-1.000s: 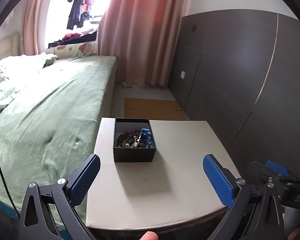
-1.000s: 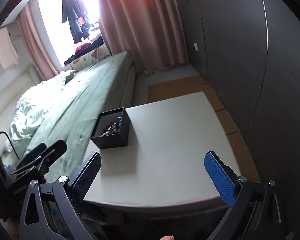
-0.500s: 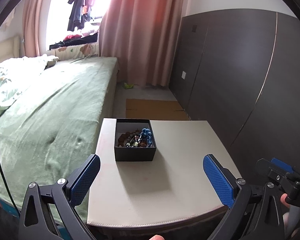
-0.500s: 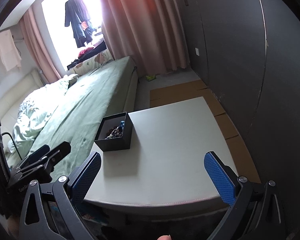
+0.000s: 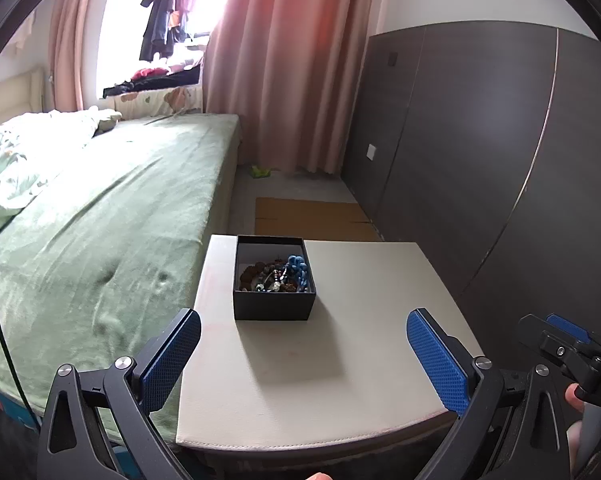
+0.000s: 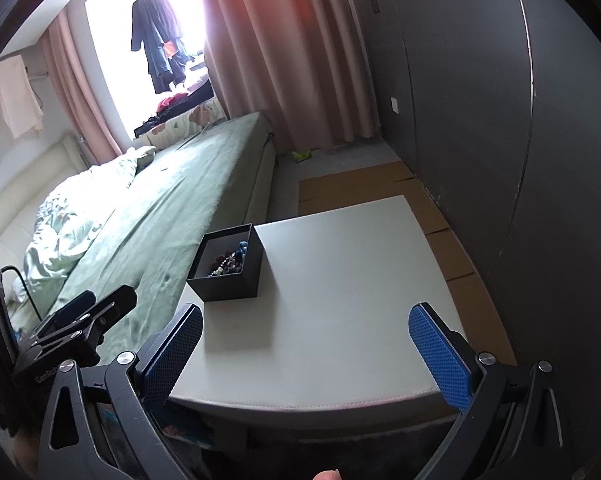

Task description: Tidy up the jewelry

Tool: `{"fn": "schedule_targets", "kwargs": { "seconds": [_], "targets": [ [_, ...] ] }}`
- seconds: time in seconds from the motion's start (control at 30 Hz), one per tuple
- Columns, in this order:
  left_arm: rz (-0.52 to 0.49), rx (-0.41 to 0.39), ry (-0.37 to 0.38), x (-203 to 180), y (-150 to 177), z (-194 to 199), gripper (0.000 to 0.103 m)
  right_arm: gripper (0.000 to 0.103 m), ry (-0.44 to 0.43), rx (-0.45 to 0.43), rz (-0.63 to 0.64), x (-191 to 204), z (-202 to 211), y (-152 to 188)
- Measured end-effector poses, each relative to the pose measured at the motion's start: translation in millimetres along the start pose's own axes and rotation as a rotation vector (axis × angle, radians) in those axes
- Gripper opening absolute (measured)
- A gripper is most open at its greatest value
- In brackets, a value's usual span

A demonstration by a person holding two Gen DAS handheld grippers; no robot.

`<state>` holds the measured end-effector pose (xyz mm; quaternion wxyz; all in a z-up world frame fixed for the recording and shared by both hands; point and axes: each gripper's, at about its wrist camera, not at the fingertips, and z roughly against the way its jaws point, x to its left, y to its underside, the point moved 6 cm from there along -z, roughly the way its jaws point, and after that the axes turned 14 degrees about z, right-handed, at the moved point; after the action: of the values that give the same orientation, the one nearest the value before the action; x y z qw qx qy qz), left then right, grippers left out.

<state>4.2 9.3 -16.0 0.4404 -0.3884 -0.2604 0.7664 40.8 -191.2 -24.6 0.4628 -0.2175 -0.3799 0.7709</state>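
Note:
A small black open box [image 5: 273,301] stands on the back left part of a white table [image 5: 340,356]. It holds a pile of beaded jewelry [image 5: 278,275], brown, dark and blue. The box also shows in the right wrist view [image 6: 228,286], with the jewelry [image 6: 229,263] inside. My left gripper [image 5: 304,364] is open and empty, held above the table's near edge, well short of the box. My right gripper [image 6: 306,354] is open and empty, over the near edge, to the right of the box.
A bed with a green cover [image 5: 100,232] lies against the table's left side. Dark grey wall panels [image 5: 480,160] run along the right. Pink curtains [image 5: 292,72] and a bright window are at the back. Cardboard [image 5: 312,216] lies on the floor behind the table.
Both grippers have drawn back and risen slightly, so the box looks a little farther off. Both stay open and empty. The box has not moved.

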Motion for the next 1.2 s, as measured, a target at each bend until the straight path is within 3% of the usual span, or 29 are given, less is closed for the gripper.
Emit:
{"fn": "schedule_targets", "kwargs": {
  "seconds": [1.2],
  "targets": [
    [-0.006,-0.013,0.026,-8.4,1.9,3.9,0.103,0.103,0.015,-0.004,-0.020,-19.3,2.4,-3.7]
  ]
}}
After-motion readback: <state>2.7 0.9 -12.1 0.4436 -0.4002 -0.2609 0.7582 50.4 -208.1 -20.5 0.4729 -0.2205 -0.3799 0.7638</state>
